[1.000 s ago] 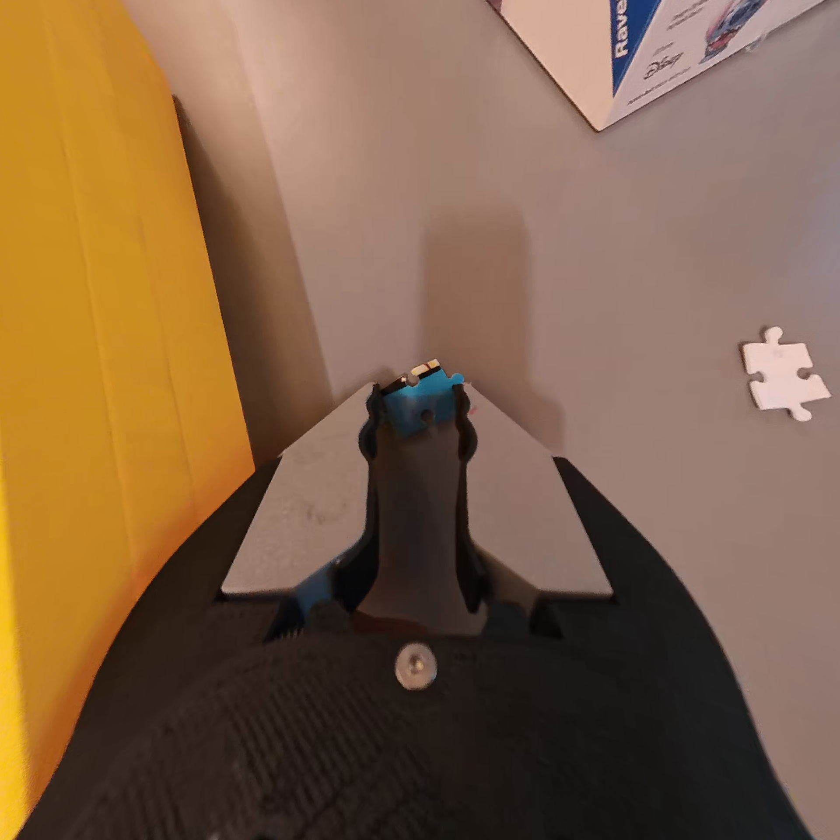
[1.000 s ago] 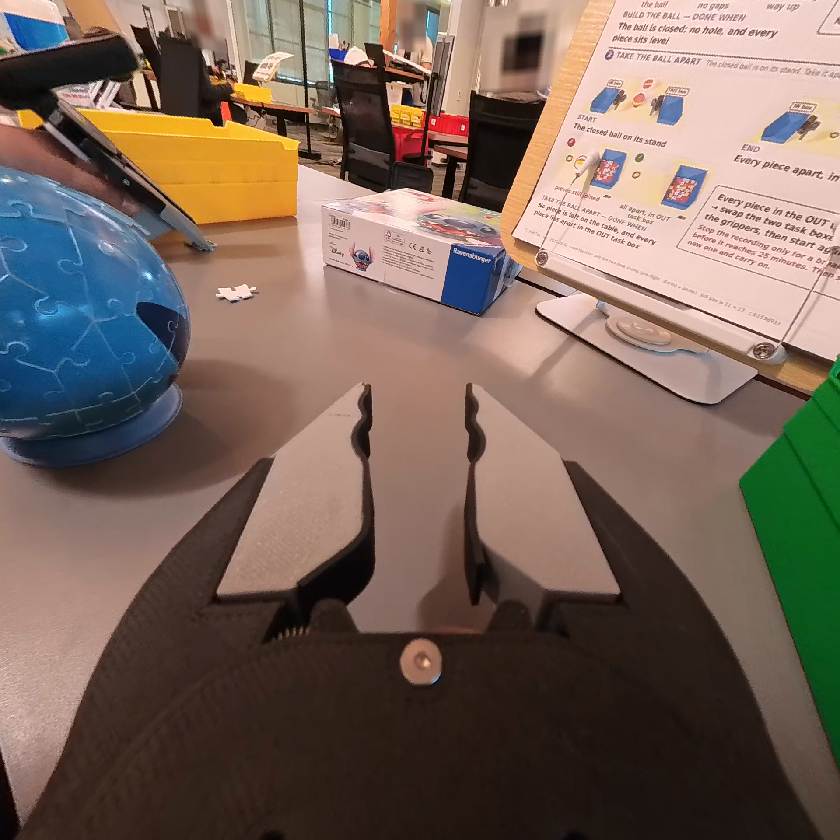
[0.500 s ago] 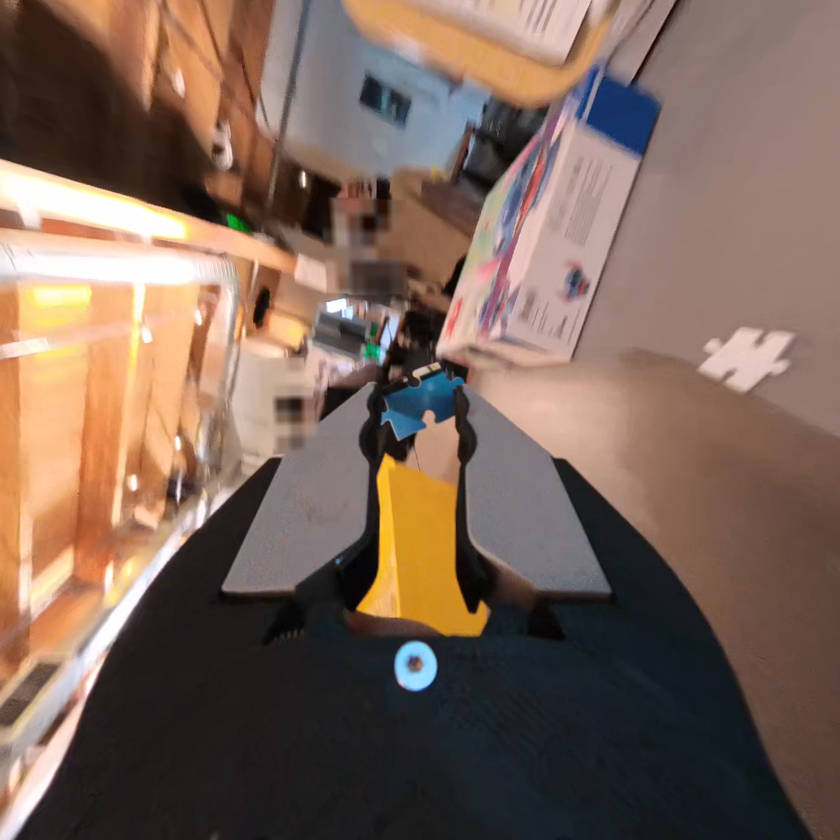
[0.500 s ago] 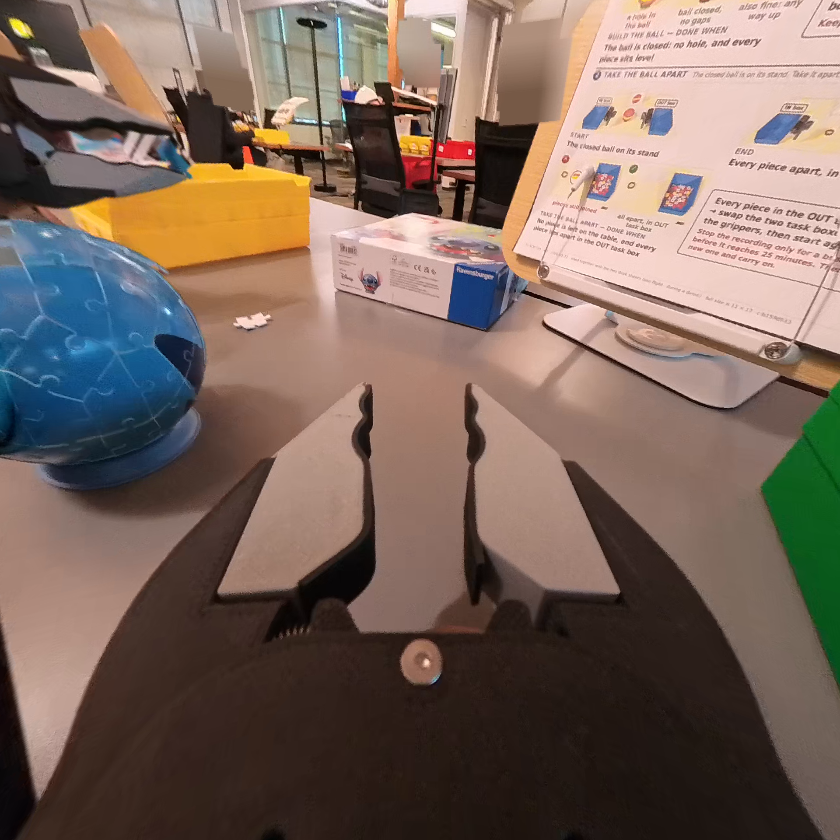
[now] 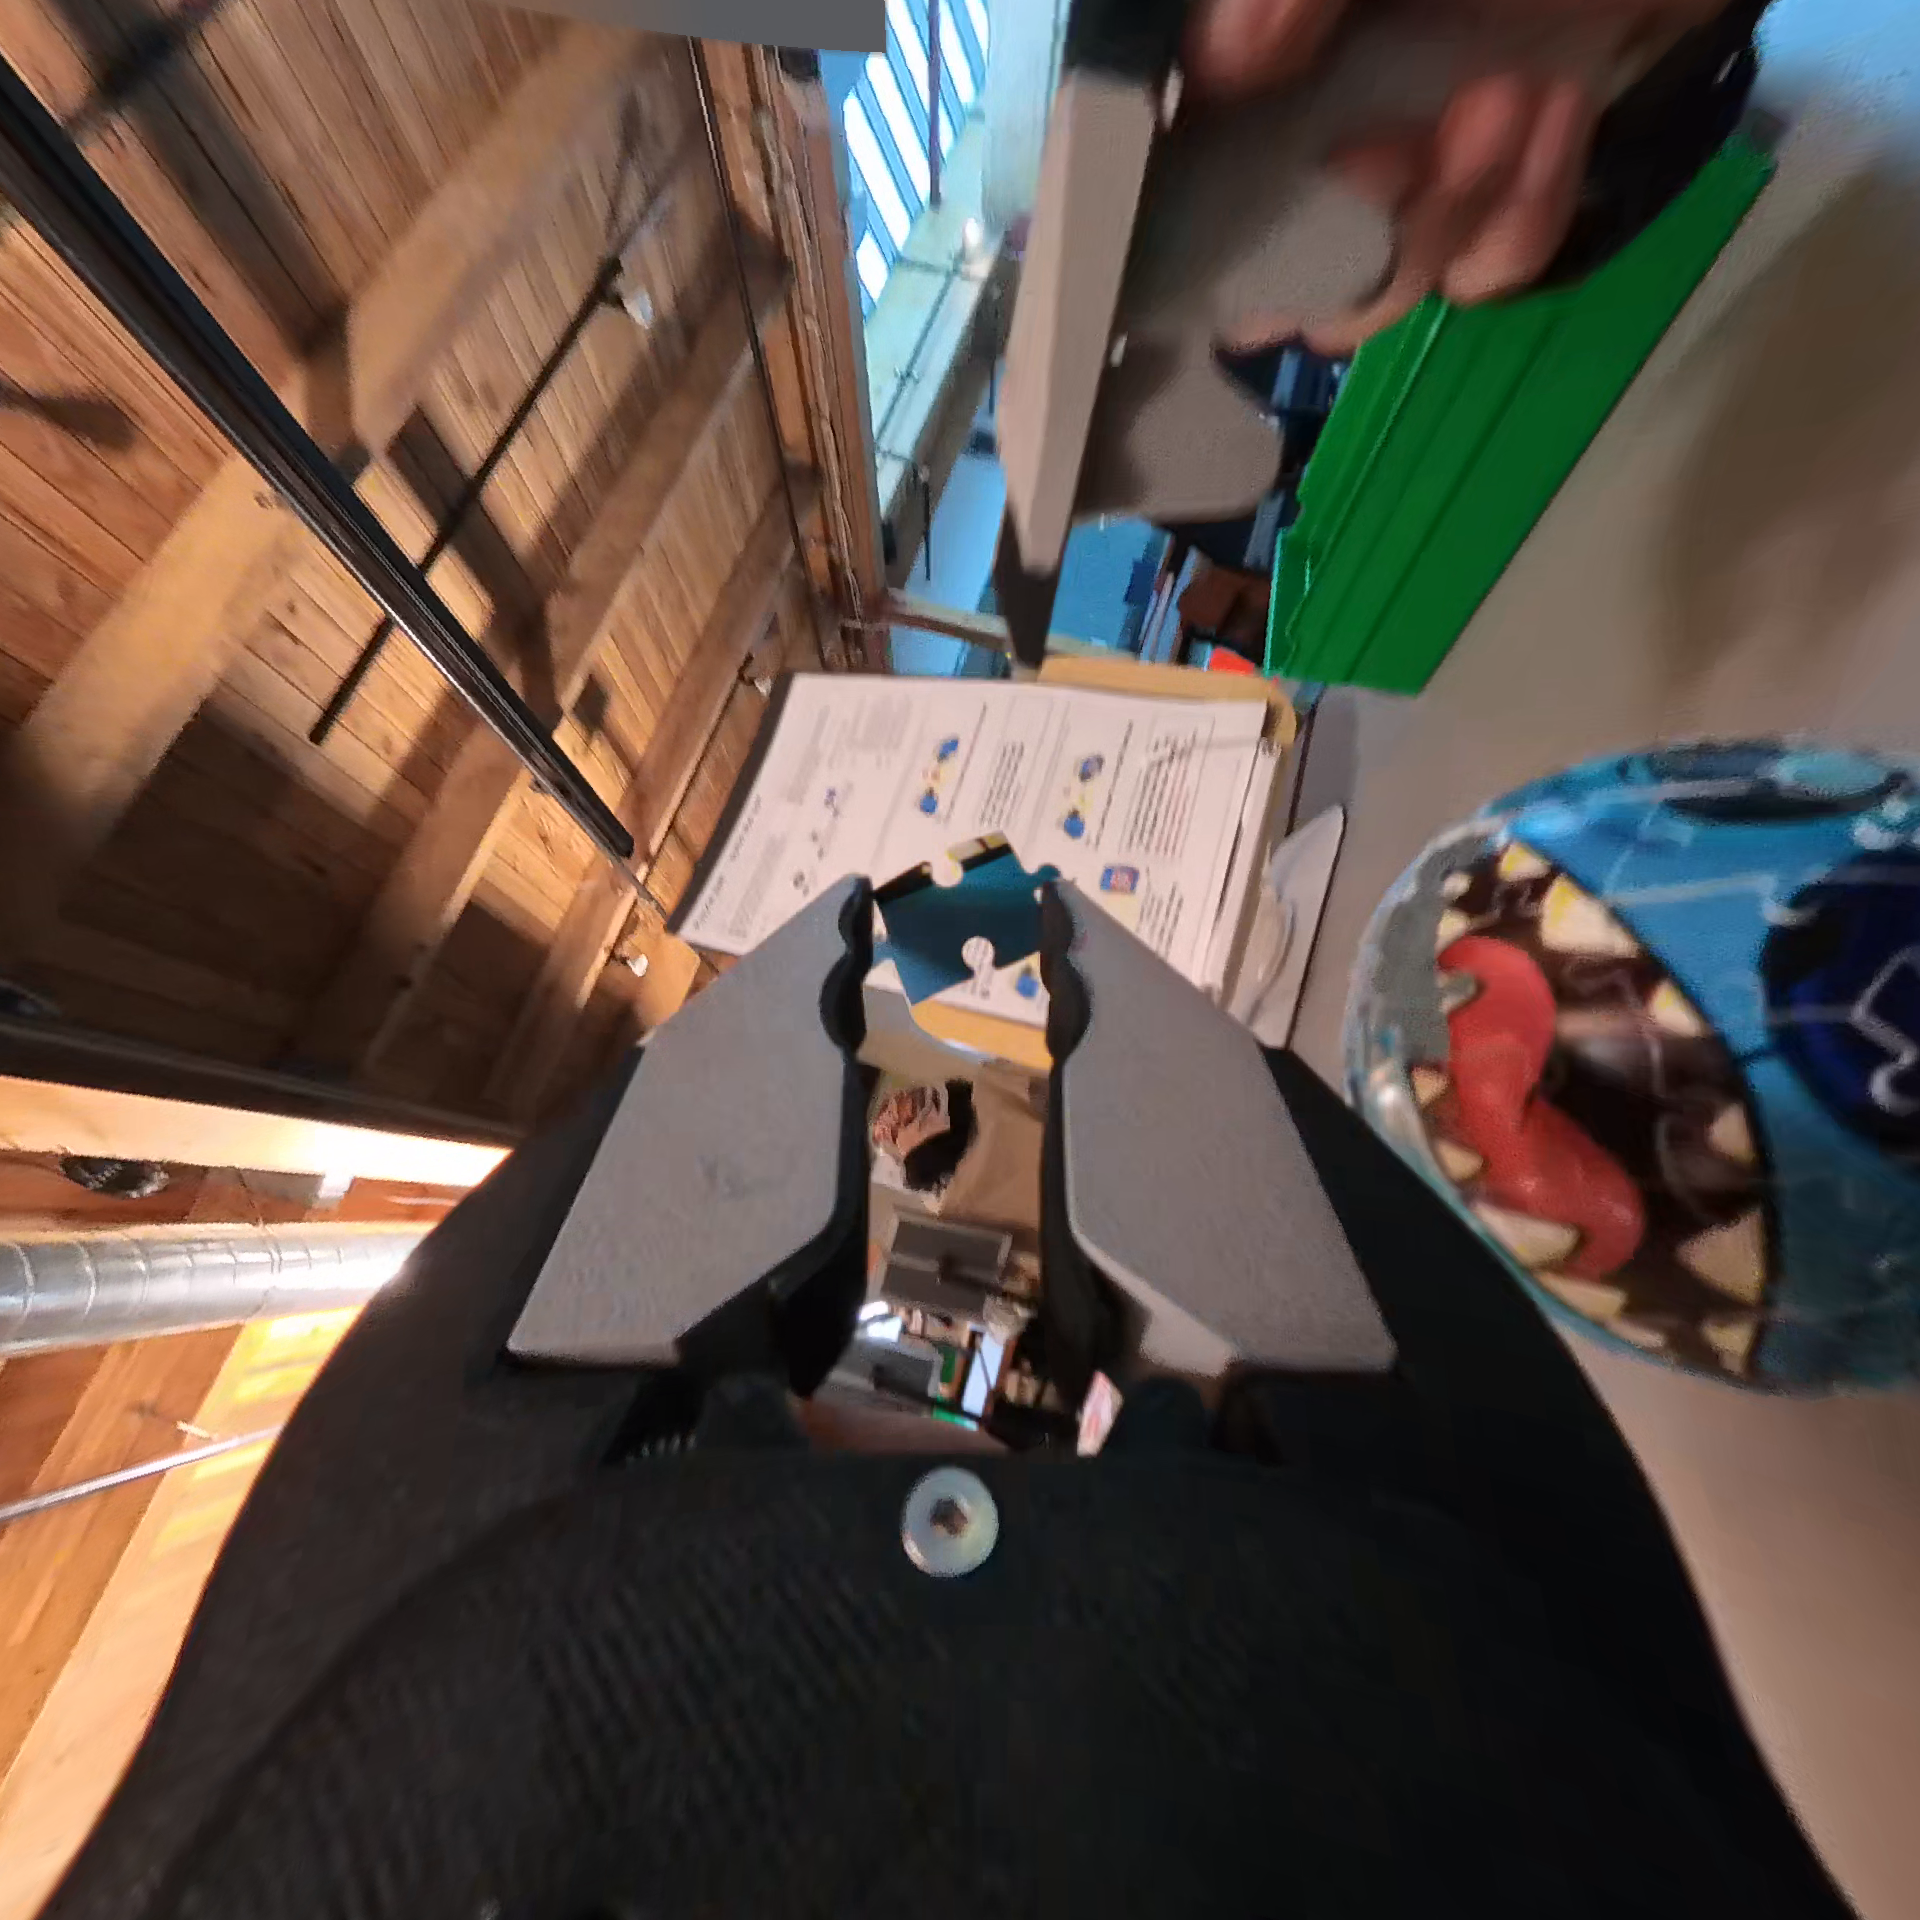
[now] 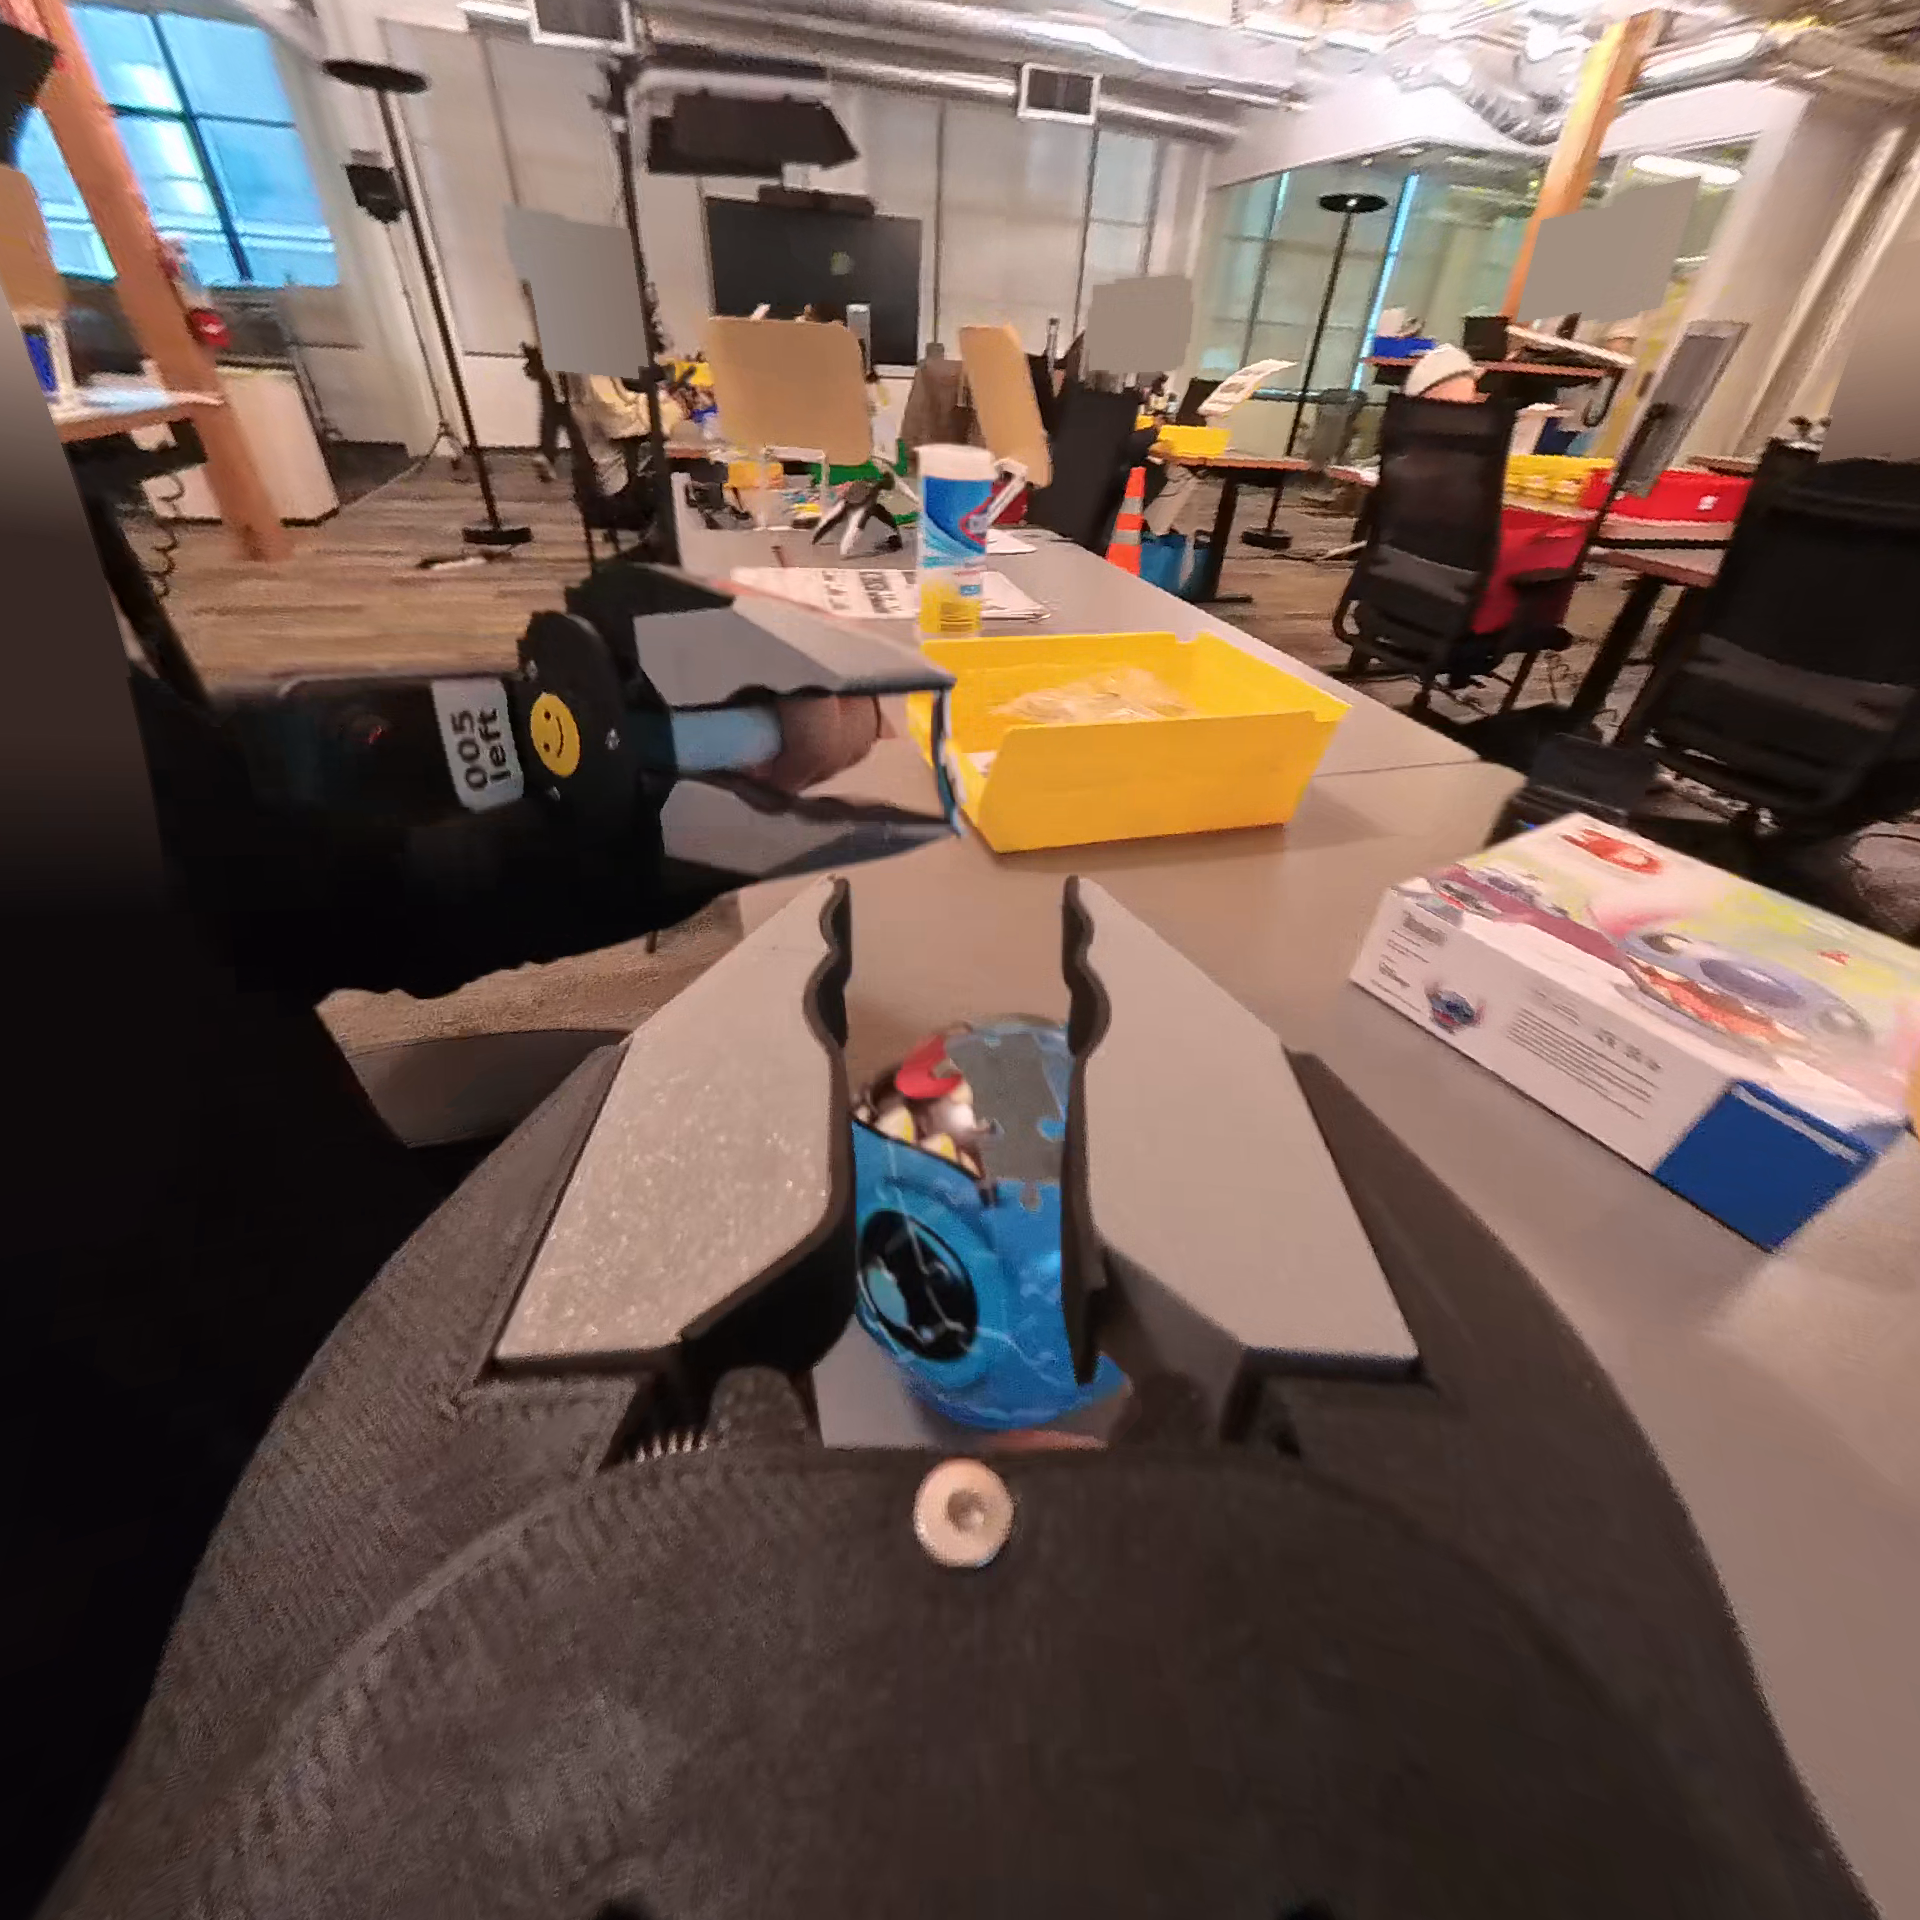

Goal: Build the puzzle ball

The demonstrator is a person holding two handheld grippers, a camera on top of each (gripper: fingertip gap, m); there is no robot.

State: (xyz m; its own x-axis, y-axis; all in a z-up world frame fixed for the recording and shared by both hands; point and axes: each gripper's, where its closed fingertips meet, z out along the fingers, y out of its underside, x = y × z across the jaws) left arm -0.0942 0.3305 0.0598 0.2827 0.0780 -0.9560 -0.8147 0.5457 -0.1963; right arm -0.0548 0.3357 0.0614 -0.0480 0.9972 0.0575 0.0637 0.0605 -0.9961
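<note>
Grey table (image 6: 1558, 1299): one puzzle ball (image 6: 966, 1247) under gaping right tool (image 6: 951, 935); left tool (image 5: 951, 935) gripping one blue piece (image 5: 961, 925).

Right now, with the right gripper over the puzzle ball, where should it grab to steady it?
Probably the closed blue shell of the puzzle ball, coming down from above with the open right gripper straddling it. Keep off the jagged rim of the opening on the far side; edge pieces there look unsupported.

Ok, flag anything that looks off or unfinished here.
The puzzle ball has an open gap in its shell, its jagged edge showing the grey inside. The left gripper holds a blue puzzle piece in the air, clear of the ball. Nothing looks spilled or damaged.
</note>
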